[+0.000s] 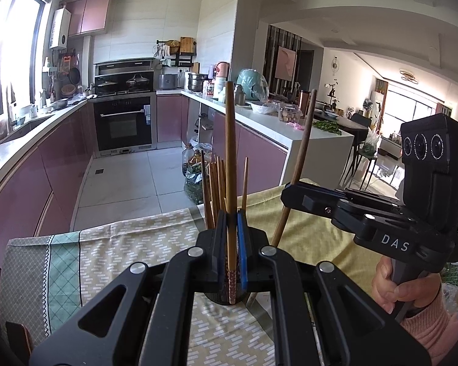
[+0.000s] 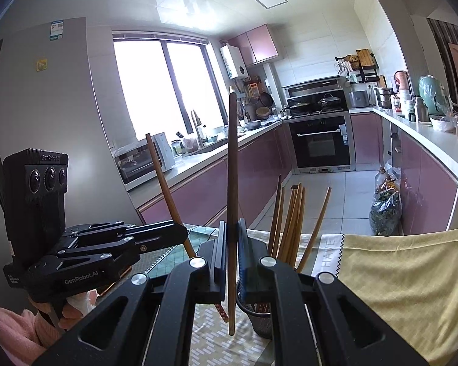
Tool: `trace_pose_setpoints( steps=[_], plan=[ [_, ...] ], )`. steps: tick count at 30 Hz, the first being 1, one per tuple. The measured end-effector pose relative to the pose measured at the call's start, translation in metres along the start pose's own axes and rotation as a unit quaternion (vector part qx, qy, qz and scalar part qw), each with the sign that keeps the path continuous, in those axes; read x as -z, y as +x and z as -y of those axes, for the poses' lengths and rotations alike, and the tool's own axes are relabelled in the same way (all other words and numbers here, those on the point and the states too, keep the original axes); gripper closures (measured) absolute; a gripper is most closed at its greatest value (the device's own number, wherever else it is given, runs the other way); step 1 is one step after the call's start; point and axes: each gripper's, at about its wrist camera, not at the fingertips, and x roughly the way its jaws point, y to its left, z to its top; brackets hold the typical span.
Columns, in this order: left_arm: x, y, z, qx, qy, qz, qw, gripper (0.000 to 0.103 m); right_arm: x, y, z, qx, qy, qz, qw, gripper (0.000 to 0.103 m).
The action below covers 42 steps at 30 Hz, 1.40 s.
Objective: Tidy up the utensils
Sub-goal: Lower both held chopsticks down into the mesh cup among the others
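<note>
My left gripper (image 1: 231, 228) is shut on a wooden chopstick (image 1: 230, 158) held upright, its patterned end low over a dark mesh holder (image 1: 219, 300). Several chopsticks (image 1: 215, 189) stand in that holder behind the fingers. My right gripper (image 2: 232, 235) is shut on another long chopstick (image 2: 232, 183), also upright, just left of the mesh holder (image 2: 258, 317) with several chopsticks (image 2: 293, 222) in it. The right gripper shows in the left wrist view (image 1: 293, 193), gripping its chopstick (image 1: 302, 152). The left gripper shows in the right wrist view (image 2: 180, 235), gripping its chopstick (image 2: 165, 183).
The holder stands on a table covered with a patterned cloth (image 1: 122, 244) and a yellow cloth (image 2: 412, 280). Beyond the table edge lie the kitchen floor, purple cabinets (image 1: 39, 177), an oven (image 1: 123, 122) and bags on the floor (image 2: 386, 210).
</note>
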Motion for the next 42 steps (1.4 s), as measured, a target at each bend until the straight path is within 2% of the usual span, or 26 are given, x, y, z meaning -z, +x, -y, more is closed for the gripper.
trace_pose_setpoints(
  steps=[42],
  plan=[
    [-0.026, 0.000, 0.011, -0.006, 0.008, 0.023, 0.9997, 0.096, -0.011, 0.001, -0.001, 0.009, -0.003, 0.012, 1.000, 0.097]
  ],
)
